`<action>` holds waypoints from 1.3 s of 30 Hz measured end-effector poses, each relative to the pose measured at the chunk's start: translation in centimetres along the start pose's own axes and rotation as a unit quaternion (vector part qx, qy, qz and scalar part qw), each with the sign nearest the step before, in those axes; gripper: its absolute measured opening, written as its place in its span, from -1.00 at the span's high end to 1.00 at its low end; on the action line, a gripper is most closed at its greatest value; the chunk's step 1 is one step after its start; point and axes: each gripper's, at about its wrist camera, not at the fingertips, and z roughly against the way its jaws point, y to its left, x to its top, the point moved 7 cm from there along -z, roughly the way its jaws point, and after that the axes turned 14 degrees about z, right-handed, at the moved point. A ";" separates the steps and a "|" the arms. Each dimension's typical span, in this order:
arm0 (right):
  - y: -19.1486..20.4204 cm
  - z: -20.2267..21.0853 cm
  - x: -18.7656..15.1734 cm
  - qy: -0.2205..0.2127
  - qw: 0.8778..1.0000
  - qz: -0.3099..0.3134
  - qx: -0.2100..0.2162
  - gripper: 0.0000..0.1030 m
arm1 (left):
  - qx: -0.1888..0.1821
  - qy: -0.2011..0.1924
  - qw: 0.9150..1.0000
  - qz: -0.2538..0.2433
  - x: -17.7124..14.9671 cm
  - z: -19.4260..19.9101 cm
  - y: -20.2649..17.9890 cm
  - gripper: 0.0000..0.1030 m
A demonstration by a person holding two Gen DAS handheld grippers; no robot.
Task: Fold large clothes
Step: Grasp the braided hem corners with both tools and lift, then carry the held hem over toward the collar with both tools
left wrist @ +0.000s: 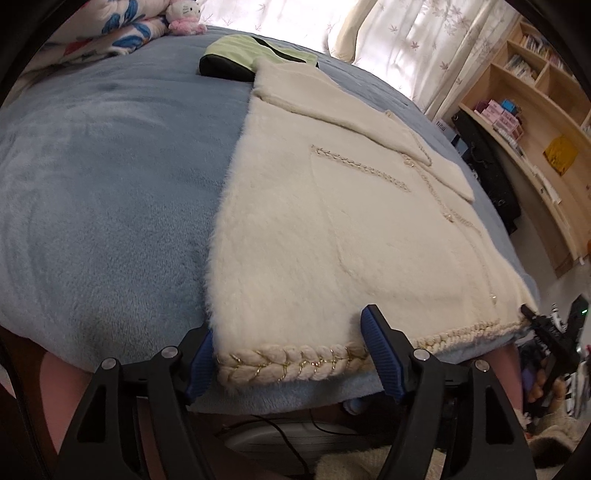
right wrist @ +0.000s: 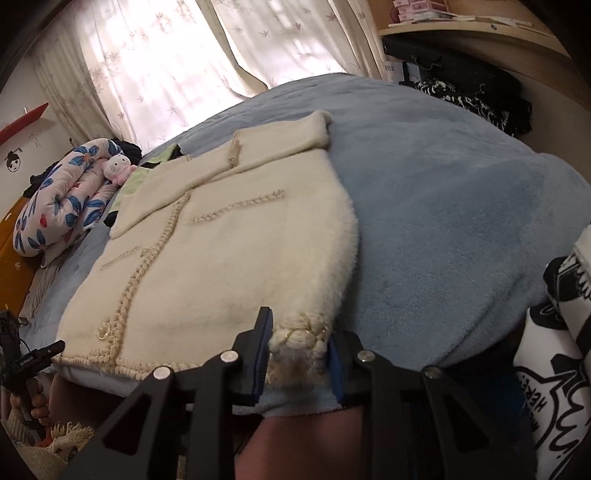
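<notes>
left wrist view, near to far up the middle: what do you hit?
Left gripper → braided hem → cream coat → green and black garment → curtains.

The left gripper points steeply down with its blue-padded fingers spread wide at five and seven o'clock, not pressing, while the right gripper tilts down alike, its fingers drawn in and pinching a thick braided hem corner.

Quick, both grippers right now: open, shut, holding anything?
Left gripper: open, jaws straddling the cream cardigan at its braided hem corner, not pressing.
Right gripper: shut on the cardigan's other hem corner.
</notes>
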 end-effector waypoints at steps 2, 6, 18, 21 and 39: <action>-0.5 -0.3 -0.4 0.008 1.000 -0.008 -0.007 0.47 | -0.009 0.004 1.000 0.006 0.0 0.0 0.1 -0.36; -1.1 -0.2 -0.8 0.008 1.000 -0.028 0.005 0.46 | -0.019 0.012 1.000 0.010 -0.1 -0.2 0.3 -0.36; -0.1 -1.1 -0.4 0.029 0.999 -0.016 -0.006 0.56 | -0.049 0.043 0.994 0.084 0.4 -1.2 0.3 0.31; 0.3 -0.9 0.2 0.033 0.999 -0.006 -0.016 0.67 | -0.034 0.047 0.992 0.109 0.5 -1.4 0.0 0.45; 0.4 1.4 16.1 -0.091 0.992 -0.080 0.040 0.75 | -0.142 -0.007 0.975 0.171 14.7 1.2 -9.4 0.70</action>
